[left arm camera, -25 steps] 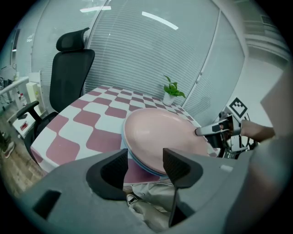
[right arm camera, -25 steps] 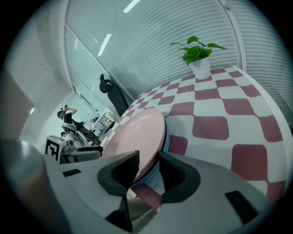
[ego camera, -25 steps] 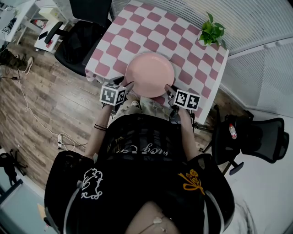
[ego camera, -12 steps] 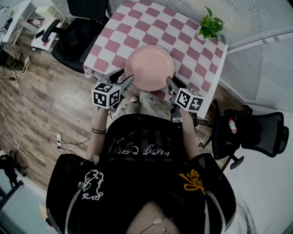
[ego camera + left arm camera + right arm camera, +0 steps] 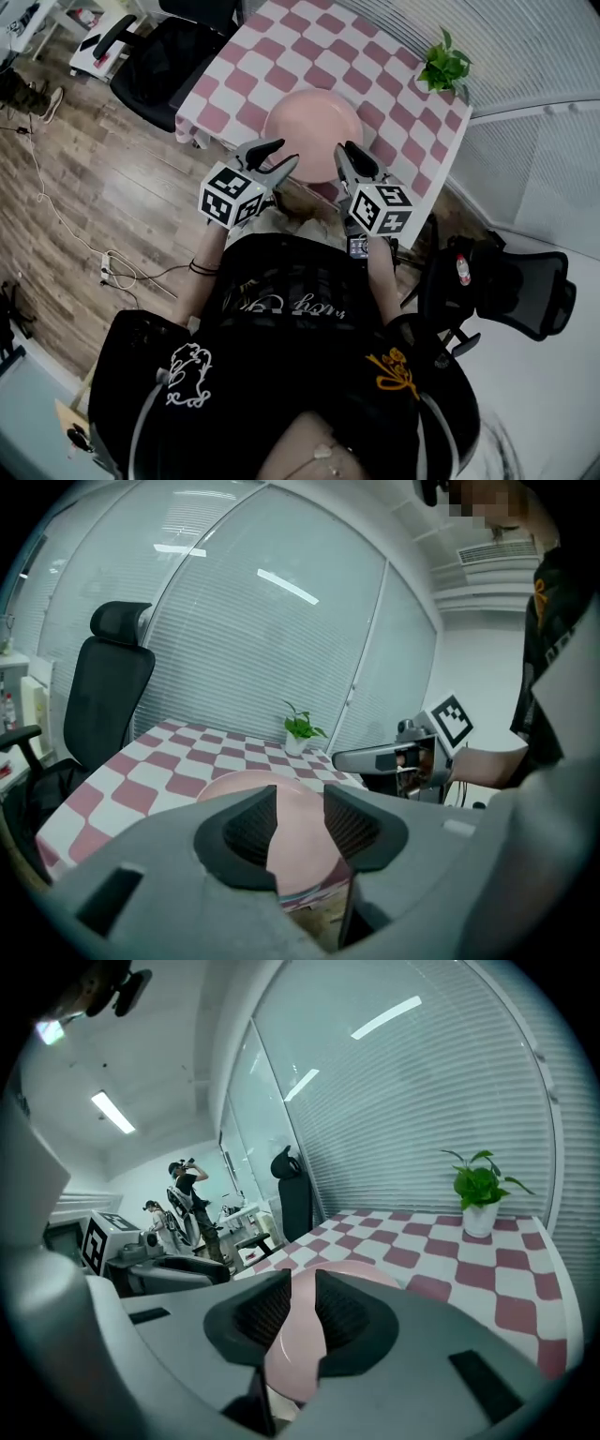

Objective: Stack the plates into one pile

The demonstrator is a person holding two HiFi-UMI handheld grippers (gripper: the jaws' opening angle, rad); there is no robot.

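Observation:
A pink plate (image 5: 314,134) lies near the front edge of the pink-and-white checked table (image 5: 281,47); its near rim (image 5: 302,890) looks layered, like a pile. My left gripper (image 5: 282,156) hangs in the air just left of the plate's near rim. The right gripper (image 5: 351,161) is level with it on the other side. Both sets of jaws have just been closing, and both stand open with a narrow gap and nothing in it. The plate (image 5: 236,782) shows beyond the left gripper (image 5: 300,816), and the plate (image 5: 361,1272) also shows beyond the right gripper (image 5: 302,1314).
A small potted plant (image 5: 443,67) stands at the table's far right corner. Black office chairs stand left of the table (image 5: 164,70) and to my right (image 5: 511,281). Cables lie on the wooden floor (image 5: 75,187). People (image 5: 187,1199) are far back in the room.
Both grippers have risen from below the table's edge and now flank the plate's near rim. Their jaws stand closer together than half a second ago.

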